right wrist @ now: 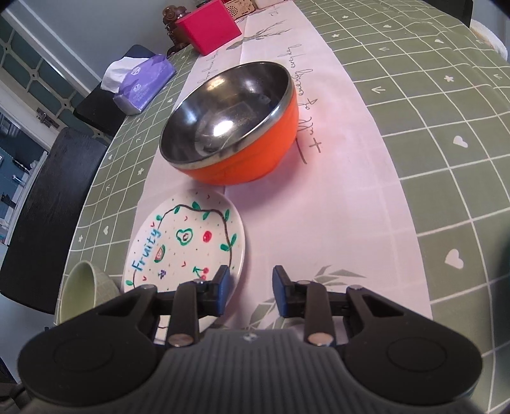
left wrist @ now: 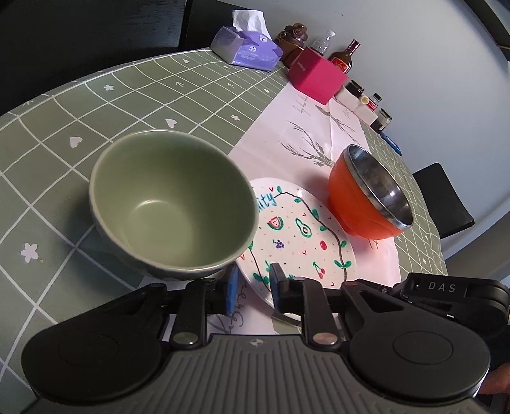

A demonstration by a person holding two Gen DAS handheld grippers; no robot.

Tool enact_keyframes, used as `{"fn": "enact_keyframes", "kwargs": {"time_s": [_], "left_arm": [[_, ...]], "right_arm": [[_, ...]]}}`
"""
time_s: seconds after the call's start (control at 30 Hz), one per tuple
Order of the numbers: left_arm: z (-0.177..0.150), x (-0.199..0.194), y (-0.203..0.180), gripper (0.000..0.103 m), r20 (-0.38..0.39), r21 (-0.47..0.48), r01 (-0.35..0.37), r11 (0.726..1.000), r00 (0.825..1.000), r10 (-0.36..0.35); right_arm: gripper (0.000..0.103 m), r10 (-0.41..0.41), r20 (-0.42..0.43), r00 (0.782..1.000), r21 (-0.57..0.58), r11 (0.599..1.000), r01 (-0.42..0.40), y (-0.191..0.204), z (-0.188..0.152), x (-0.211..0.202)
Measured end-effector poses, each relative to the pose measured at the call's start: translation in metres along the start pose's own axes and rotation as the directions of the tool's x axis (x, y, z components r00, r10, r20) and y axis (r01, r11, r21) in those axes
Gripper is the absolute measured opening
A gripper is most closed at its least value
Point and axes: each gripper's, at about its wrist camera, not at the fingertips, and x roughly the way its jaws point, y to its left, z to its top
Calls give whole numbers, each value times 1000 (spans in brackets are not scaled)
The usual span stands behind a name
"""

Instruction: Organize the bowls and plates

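Two bowls (left wrist: 172,203) (right wrist: 232,127), one plate (right wrist: 188,242); left tongs (left wrist: 253,286) and right tongs (right wrist: 250,289) gape, empty.

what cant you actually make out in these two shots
- Fruity plate, left wrist view: its near-left part is hidden by the green bowl and the left tool.
- Green bowl, right wrist view: lower part covered by the right tool.
- Small jars along the wall, left wrist view: too small to read labels.
- Brown figurine, right wrist view: mostly behind the pink box.
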Motion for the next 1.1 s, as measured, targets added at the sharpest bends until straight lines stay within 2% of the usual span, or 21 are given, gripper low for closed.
{"fn": "enact_keyframes", "kwargs": {"time_s": [0.17, 0.47, 0.57, 0.63, 0.7, 0.8, 0.93, 1.0, 1.03, 1.1], "left_arm": [[1, 0, 0, 16, 1, 2, -1, 1000, 1000, 1], [-9, -14, -6, 13, -38, 37, -15, 999, 999, 16], [-17, -27, -10, 0, -70, 81, 7, 997, 998, -1], [-27, -34, -14, 0, -121, 88, 27, 996, 993, -16], [-38, -39, -15, 0, -148, 96, 31, 995, 989, -16], [-43, -43, -9, 0, -136, 100, 6, 995, 991, 7], [-31, -44, 0, 12, -71, 74, -8, 997, 997, 13], [-26, -41, 3, 29, -18, 56, -20, 998, 1000, 21], [-22, -38, 4, 31, -8, 43, -23, 999, 1000, 23], [-18, -29, 7, 31, -5, 12, -23, 1000, 1000, 23]], "right_arm": [[5, 61, -10, 998, 48, 997, -60, -2, -3, 3], [3, 23, -15, 1000, 22, 1000, -23, 2, -16, -14], [0, 39, -27, 999, 20, 999, -39, -2, -28, -27], [0, 73, -46, 996, 28, 997, -72, -3, -37, -38], [0, 41, -44, 998, -20, 999, -42, 5, -49, -48], [0, 41, -33, 999, -40, 998, -42, 6, -57, -59], [4, 19, 1, 1000, -25, 1000, -19, -2, -51, -63], [12, 14, 19, 1000, 2, 1000, -14, -9, -46, -60], [19, 18, 25, 1000, 17, 1000, -18, -12, -43, -58], [23, 27, 34, 999, 52, 998, -29, -17, -37, -51]]}}
